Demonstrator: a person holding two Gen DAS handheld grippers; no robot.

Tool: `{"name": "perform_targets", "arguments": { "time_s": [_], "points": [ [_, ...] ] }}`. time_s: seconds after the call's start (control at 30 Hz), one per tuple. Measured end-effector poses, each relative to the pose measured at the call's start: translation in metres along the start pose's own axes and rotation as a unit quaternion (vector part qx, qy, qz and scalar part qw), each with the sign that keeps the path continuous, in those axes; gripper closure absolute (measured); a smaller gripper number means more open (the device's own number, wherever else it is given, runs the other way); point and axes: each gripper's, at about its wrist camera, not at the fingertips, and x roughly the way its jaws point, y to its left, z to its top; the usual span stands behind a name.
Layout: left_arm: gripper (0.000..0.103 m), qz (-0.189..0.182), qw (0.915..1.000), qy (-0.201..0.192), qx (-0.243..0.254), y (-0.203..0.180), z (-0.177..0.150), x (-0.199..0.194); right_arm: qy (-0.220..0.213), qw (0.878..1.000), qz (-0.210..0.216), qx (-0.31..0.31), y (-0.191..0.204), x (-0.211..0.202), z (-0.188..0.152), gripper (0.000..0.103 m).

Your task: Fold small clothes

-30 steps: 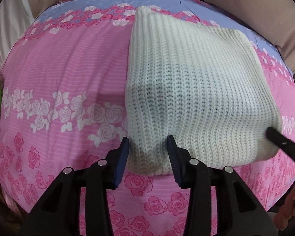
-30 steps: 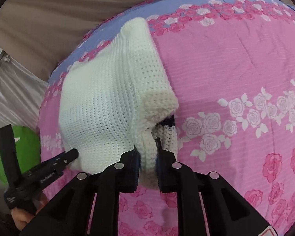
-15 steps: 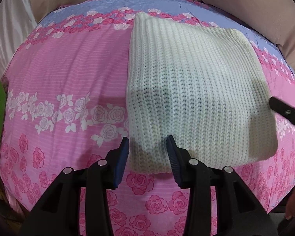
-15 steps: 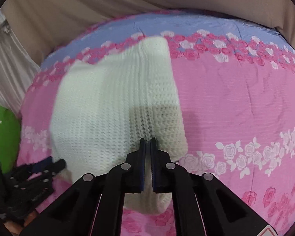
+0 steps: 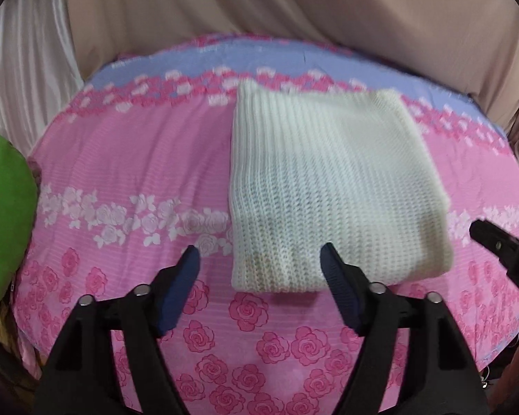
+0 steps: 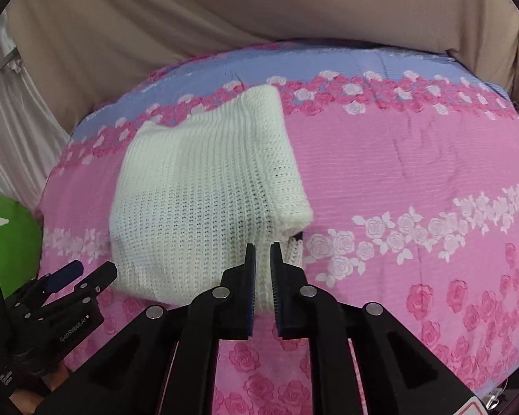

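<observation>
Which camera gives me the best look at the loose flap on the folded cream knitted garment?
The right wrist view: the folded cream knitted garment shows its loose flap overhanging the near right corner. The left wrist view shows only the flat top, slightly blurred.

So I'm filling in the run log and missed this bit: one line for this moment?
stage: fold laid | white knit: folded, flat on floral sheet | left gripper: opening, empty | right gripper: opening, empty
</observation>
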Motion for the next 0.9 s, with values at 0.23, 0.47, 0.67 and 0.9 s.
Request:
{"name": "perform_targets", "arguments": {
  "time_s": [0.23,0.47,0.67,0.9],
  "points": [
    [0.023,-0.001,0.9998,-0.014,-0.01,0.0,-0.008,-0.016,-0.015,0.999,-0.032,0.018,-0.016,-0.018,-0.033,0.082],
    [0.011,-0.071,0.9883,0.045,-0.128,0.046,0.018,0.027,0.001,0.999,0.02,0.027,-0.033,0.02,-0.002,0.039],
    [0.016,-0.045,0.9909,0.063,-0.11,0.042,0.033,0.055,0.076,0.995,0.059,0.034,-0.026,0.089,0.047,0.074],
    [0.015,-0.026,0.9959,0.046,-0.074,0.038,0.043,0.046,-0.054,0.987,0.154,0.007,0.0,0.008,0.081,0.084]
  ]
}}
